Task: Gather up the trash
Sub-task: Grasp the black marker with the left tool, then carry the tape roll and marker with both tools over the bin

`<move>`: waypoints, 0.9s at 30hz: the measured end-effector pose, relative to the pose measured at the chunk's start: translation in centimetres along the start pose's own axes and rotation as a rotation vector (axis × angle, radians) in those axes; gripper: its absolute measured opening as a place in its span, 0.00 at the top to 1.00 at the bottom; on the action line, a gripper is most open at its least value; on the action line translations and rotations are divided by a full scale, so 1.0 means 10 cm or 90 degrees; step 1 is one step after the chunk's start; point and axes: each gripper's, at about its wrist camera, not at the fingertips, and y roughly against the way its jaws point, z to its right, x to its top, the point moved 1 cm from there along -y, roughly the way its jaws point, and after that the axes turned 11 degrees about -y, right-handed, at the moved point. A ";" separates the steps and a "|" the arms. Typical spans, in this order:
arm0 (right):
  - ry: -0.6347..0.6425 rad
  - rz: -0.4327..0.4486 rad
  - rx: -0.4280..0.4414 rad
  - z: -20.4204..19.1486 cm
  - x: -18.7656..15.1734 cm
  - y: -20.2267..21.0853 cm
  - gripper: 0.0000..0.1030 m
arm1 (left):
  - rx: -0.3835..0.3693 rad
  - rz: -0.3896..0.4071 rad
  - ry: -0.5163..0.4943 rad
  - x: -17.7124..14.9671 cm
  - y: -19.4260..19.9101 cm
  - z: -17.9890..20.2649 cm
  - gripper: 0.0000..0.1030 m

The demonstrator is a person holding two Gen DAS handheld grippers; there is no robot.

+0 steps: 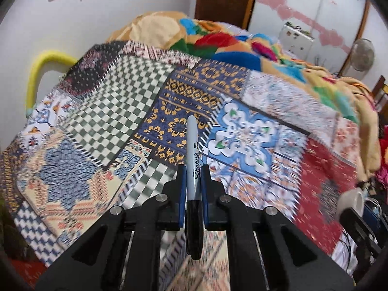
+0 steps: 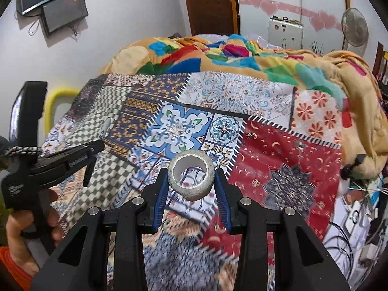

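Left gripper (image 1: 194, 169): jaws clamped together on a marker (image 1: 193, 150), blue pads pressing its barrel from both sides. Marker upright in the left wrist view, grey barrel end pointing away over the bed, black cap (image 1: 193, 228) toward the camera, below the pads. Lettering readable along the barrel. Held clear above the quilt (image 1: 135, 101), not touching it. Quilt blurred here, sharper in the other view.

Right gripper (image 2: 191, 177): jaws partly closed, clamped on a tape roll (image 2: 191, 178). Roll grey and rough on the outside, white inside, hollow core facing the camera, quilt pattern visible through the hole. Pads touching the roll on its left and right flanks. Roll lifted off the quilt.

Same left gripper seen at left edge of the right wrist view (image 2: 94, 160), held by a hand (image 2: 21, 232) with an orange sleeve (image 2: 9, 264) at the wrist. Grey marker end (image 2: 104, 127) just visible past its tip.

Quilt: patchwork of checks, blue florals, red panel, spread flat over the near part of the bed. Crumpled multicolour blanket (image 2: 218, 55) heaped behind it. Yellow bar (image 1: 38, 72) at the bed's left edge. Brown door (image 2: 208, 4) and fan (image 2: 354, 26) against the far wall. Tangle of cables (image 2: 351, 230) at lower right, beside the bed.
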 end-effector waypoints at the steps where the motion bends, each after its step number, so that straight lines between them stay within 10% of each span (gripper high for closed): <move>1: 0.001 0.002 0.002 -0.02 -0.01 0.07 0.67 | -0.001 0.005 -0.004 -0.01 0.10 0.00 0.90; 27: 0.124 0.022 0.157 -1.57 -0.92 1.46 0.67 | 0.100 0.071 0.077 -1.58 2.43 -1.44 0.90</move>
